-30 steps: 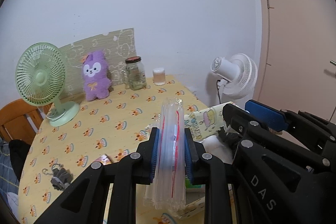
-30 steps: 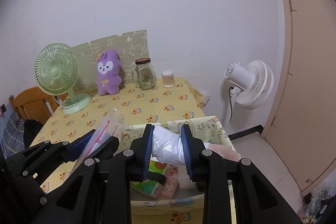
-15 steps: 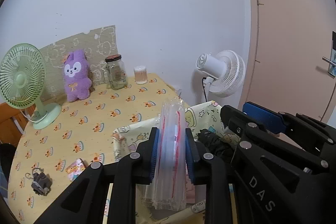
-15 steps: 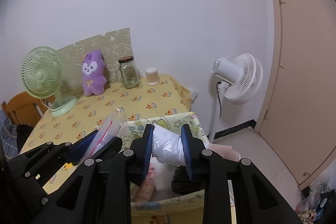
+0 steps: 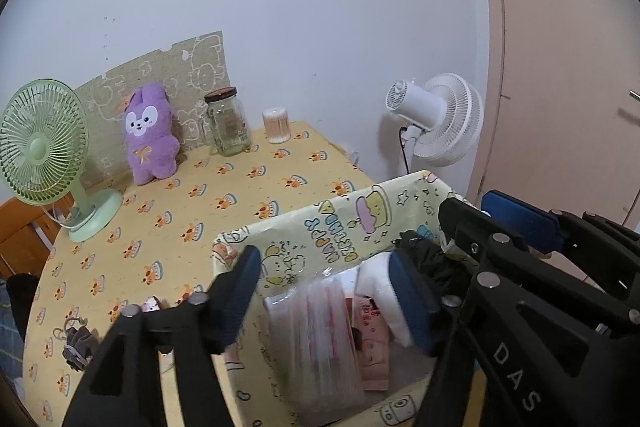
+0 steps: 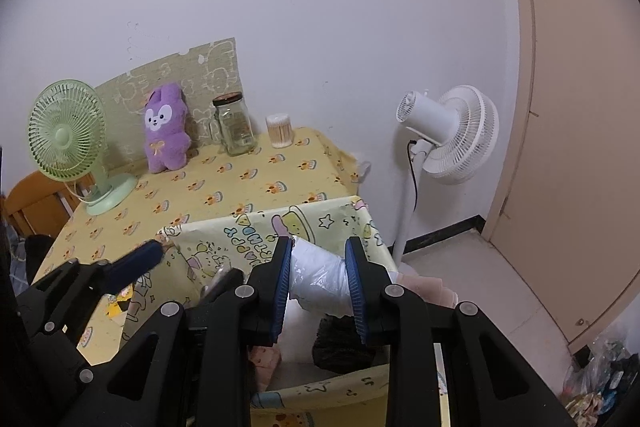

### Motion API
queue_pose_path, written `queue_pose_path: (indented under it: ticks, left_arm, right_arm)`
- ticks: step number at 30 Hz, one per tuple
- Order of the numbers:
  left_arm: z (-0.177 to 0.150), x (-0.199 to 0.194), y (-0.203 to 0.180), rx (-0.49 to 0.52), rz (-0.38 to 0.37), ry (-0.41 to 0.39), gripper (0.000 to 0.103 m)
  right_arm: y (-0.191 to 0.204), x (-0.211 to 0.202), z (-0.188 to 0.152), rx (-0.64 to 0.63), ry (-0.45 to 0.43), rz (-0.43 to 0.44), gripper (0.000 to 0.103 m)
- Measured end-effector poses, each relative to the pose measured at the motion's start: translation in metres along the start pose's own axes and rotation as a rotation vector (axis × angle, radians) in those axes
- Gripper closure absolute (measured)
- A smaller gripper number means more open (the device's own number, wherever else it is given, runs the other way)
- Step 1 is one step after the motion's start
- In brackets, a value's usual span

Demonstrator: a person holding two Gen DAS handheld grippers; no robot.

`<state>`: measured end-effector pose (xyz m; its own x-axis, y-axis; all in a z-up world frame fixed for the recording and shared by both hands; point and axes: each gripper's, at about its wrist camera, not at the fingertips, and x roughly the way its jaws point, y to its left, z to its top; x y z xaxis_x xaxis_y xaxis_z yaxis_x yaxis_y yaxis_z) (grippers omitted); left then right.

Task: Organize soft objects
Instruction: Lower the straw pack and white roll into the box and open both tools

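**Q:** What are your left tongs doing?

**Me:** Left tongs (image 5: 326,291) are over the yellow cartoon-print storage box (image 5: 340,227), jaws opening. The clear bag stack with red print (image 5: 316,331) sits between the pads but neither pad presses on it; it is blurred, lying inside the box against the wall at 9 o'clock. Beside it, toward 3 o'clock, a pink packet (image 5: 374,343), a white soft item (image 5: 376,279) and something dark (image 5: 436,263), all in the box.

**Q:** And the right?

**Me:** Right tongs (image 6: 318,285) are clamped on a white plastic-wrapped bundle (image 6: 320,277), both blue pads against it, held over the box opening. Under it, a dark soft item (image 6: 340,347) and a pink one (image 6: 264,359) on the box floor.

**Q:** Where does the box sit?

**Me:** At the bench (image 5: 208,211) corner nearest me, on the yellow patterned cloth. At 11 o'clock stands the purple plush rabbit (image 5: 150,135), leaning on a green printed board. The glass jar (image 5: 226,125) is just beside it at 12, then the cotton-swab tub (image 5: 276,125). Green desk fan (image 5: 44,155) at 10. A small grey keyring item (image 5: 76,343) lies at 8. White floor fan (image 5: 440,119) off the bench at 2.
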<state>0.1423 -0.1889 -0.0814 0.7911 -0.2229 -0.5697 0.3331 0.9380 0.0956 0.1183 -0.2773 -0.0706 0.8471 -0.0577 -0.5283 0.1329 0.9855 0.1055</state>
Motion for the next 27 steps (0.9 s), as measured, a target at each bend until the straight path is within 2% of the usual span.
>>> queue_pose_path:
  ticks: [3, 13, 22, 25, 26, 27]
  left_arm:
    - [0.000, 0.003, 0.004, -0.002, 0.007, 0.018, 0.025]
    - [0.005, 0.013, 0.020, -0.019, 0.052, 0.054, 0.015]
    - [0.007, 0.024, 0.028, -0.032, 0.014, 0.093, 0.014]
    - [0.006, 0.023, 0.026, -0.031, 0.012, 0.090, 0.013]
    - [0.006, 0.023, 0.026, -0.030, 0.007, 0.089, 0.012]
    - [0.006, 0.022, 0.025, -0.025, -0.001, 0.088, 0.009]
  right_arm:
    - [0.003, 0.002, 0.001, -0.006, 0.000, 0.007, 0.073]
    - [0.015, 0.016, 0.008, -0.019, 0.001, 0.039, 0.073]
    - [0.019, 0.029, 0.013, -0.008, 0.023, 0.069, 0.073]
    - [0.019, 0.031, 0.012, -0.003, 0.038, 0.077, 0.071]
    - [0.018, 0.032, 0.012, -0.003, 0.040, 0.077, 0.065]
    - [0.018, 0.031, 0.012, -0.005, 0.041, 0.072, 0.050]
